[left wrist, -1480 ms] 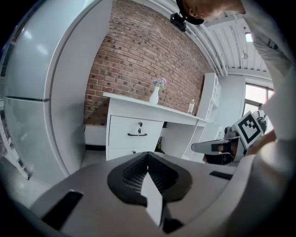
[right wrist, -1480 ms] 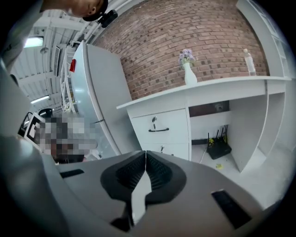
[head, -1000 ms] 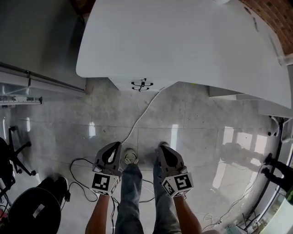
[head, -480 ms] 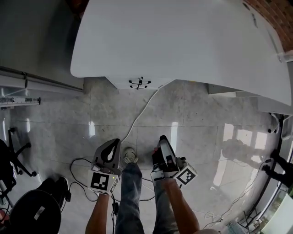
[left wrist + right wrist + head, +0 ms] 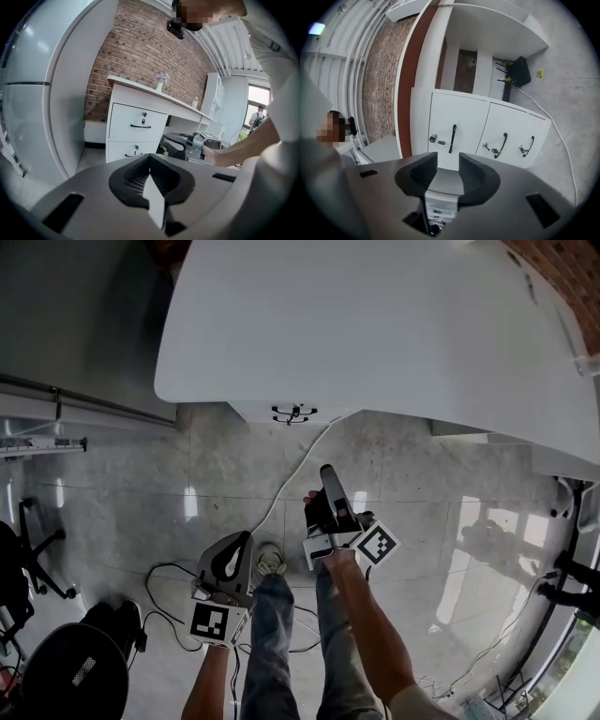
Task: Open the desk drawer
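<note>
The white drawer unit [image 5: 292, 414] stands under the white desk top [image 5: 375, 324], its black handles facing me. In the right gripper view the picture is rolled sideways, and the three drawer fronts show black handles [image 5: 452, 138] with keys in the locks. My right gripper [image 5: 327, 474] is rolled onto its side and held out toward the drawers, still short of them. It is open [image 5: 448, 161] with nothing between the pads. My left gripper [image 5: 236, 542] hangs back near my legs, shut [image 5: 150, 155] and empty. From its view I see the top drawer handle [image 5: 140, 126].
A white cable [image 5: 281, 488] runs over the tiled floor from the drawer unit to my feet. A black office chair [image 5: 66, 676] stands at the lower left. A tall grey cabinet [image 5: 42, 93] is left of the desk, and a small vase [image 5: 161, 80] is on the desk top.
My right gripper opened, rolled onto its side and moved forward toward the drawer unit. The left gripper stayed near my legs.
</note>
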{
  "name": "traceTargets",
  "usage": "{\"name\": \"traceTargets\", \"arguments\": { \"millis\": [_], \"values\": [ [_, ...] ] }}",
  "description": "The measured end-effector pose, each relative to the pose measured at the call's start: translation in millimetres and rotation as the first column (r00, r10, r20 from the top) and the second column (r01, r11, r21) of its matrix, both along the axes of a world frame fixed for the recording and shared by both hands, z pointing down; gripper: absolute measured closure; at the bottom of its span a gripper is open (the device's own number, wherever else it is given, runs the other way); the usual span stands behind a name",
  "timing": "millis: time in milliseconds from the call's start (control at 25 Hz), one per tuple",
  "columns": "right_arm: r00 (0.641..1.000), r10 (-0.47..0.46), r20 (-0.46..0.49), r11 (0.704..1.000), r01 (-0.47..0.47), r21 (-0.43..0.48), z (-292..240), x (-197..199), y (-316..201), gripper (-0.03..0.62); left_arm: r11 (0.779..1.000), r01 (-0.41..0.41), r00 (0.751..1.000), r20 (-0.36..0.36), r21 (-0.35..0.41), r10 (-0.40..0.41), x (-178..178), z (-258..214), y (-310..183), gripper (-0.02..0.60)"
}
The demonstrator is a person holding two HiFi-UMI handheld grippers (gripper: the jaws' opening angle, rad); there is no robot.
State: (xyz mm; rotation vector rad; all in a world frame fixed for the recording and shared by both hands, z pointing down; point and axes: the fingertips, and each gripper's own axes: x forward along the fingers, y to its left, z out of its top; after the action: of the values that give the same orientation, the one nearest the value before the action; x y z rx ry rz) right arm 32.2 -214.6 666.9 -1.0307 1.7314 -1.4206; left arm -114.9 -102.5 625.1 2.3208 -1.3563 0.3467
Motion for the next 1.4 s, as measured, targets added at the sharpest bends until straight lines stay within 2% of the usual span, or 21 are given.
{"name": "traceTargets", "arguments": {
  "millis": [280, 520, 840, 1000, 1400],
  "values": [
    [0.999, 0.005, 0.053, 1.000, -0.005, -0.005, 10.9, -15.7, -72.1, 0.444, 1.000, 0.011, 1.000, -0.009, -0.005, -0.011, -0.7, -0.7, -2.3, 0.569],
    [0.994, 0.064, 0.089, 0.998, -0.063, -0.019, 8.3, -11.1, -115.2, 0.444, 1.000, -0.007, 1.000, -0.010, -0.005, 0.007, 3.6, -2.7, -6.0, 0.569],
    [0.989, 0.085, 0.122, 0.996, -0.083, -0.022, 8.4, -22.3, -128.3, 0.451, 1.000, -0.002, 1.000, -0.012, 0.009, 0.002, -6.2, -6.5, -12.2, 0.569],
    [0.992, 0.082, 0.092, 0.997, -0.082, 0.002, 4.2, -21.7, -129.3, 0.547, 1.000, -0.006, 1.000, -0.008, 0.007, 0.007, -6.6, -5.5, -10.4, 0.569],
    [0.987, 0.085, 0.139, 0.996, -0.086, 0.002, 2.0, -22.7, -128.9, 0.560, 1.000, -0.013, 1.000, -0.025, 0.009, 0.014, 2.0, -7.5, -10.5, 0.569]
  ]
}}
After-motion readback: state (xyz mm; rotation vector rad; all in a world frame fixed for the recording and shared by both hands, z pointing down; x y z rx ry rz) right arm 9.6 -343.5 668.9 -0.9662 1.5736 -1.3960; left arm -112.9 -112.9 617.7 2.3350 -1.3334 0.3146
